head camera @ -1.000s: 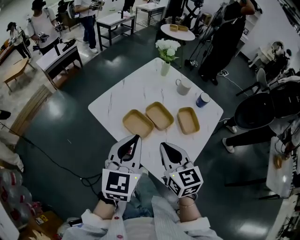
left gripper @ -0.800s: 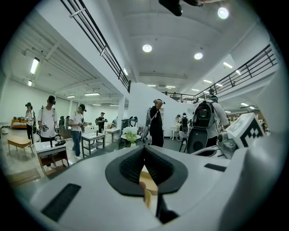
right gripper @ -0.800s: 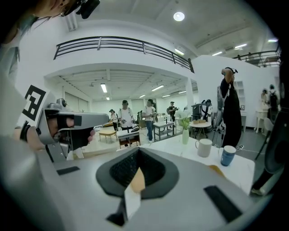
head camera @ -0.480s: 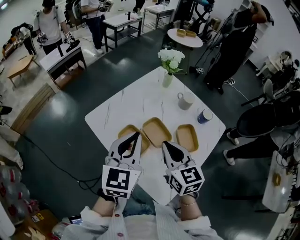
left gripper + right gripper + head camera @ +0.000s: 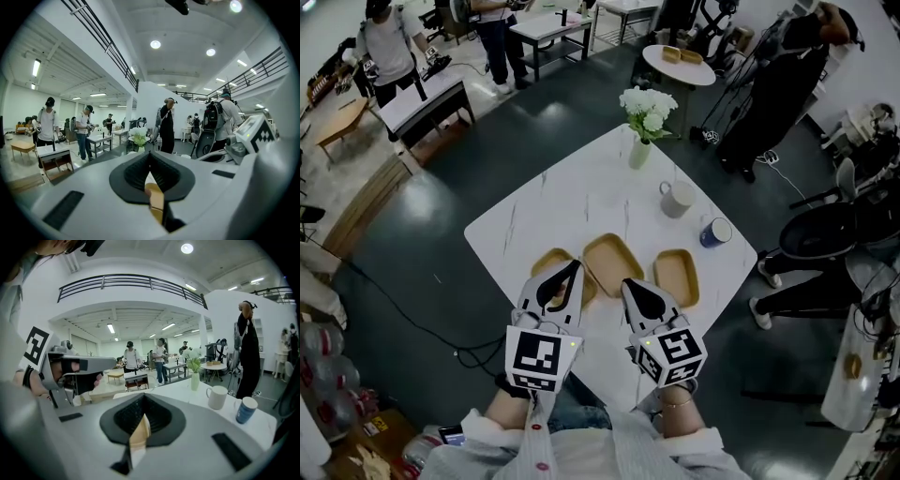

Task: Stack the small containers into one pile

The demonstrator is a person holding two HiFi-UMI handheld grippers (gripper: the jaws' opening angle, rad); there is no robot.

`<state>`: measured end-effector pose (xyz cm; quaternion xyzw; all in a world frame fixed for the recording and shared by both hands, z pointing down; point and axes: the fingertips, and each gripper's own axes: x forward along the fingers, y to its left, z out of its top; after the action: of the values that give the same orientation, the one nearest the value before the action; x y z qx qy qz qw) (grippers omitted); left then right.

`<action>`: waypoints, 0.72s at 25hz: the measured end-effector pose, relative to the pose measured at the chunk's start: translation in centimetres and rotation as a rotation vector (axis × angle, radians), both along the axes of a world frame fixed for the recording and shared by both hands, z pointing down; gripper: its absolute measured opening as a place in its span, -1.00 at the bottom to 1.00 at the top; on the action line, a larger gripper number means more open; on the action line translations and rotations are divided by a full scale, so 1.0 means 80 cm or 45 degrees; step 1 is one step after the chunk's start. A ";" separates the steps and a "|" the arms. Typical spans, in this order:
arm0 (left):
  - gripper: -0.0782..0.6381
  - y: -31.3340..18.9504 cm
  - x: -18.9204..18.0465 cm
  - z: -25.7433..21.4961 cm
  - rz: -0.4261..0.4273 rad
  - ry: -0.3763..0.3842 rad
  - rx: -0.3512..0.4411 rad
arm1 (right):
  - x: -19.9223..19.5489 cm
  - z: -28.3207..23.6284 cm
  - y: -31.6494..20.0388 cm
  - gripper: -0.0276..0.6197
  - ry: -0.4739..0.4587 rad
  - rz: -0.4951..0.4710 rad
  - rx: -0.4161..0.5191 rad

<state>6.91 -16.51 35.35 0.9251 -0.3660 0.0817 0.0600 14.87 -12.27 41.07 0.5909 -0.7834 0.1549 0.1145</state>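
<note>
You stand in a large open lab hall.
Dark polished floor [image 5: 422, 216], scattered work tables [image 5: 546, 26], other people [image 5: 386, 42] standing about in headgear, a railed mezzanine [image 5: 126, 281] overhead.

The head view was dim and grey-blue, with soft glare on the dark floor [image 5: 420, 214]; the table [image 5: 581, 187] was brightest. Both gripper views were brighter under ceiling lamps [image 5: 155, 44], bent at the edges, with black corners. The left gripper [image 5: 150, 153] and right gripper [image 5: 143, 398] looked soft up close.

Grey-white shells on left gripper [image 5: 569, 277] and right gripper [image 5: 629, 288]; black-and-white marker cubes [image 5: 537, 361], green LEDs. Pale striped sleeves [image 5: 502, 448].
</note>
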 end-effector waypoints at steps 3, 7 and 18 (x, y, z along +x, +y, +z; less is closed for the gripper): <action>-0.73 -0.001 0.000 0.003 0.012 -0.015 -0.011 | 0.002 0.000 0.000 -0.88 -0.003 0.014 -0.006; -0.73 0.000 -0.001 0.009 0.026 -0.032 -0.018 | 0.004 0.005 -0.001 -0.88 0.011 0.022 -0.014; -0.73 0.000 -0.009 0.045 -0.004 -0.063 -0.101 | -0.001 0.054 -0.003 -0.87 0.027 -0.029 -0.139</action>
<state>6.19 -16.49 38.92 0.9192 -0.3651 0.1188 0.0877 14.80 -12.55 45.41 0.5764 -0.7792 0.1898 0.1568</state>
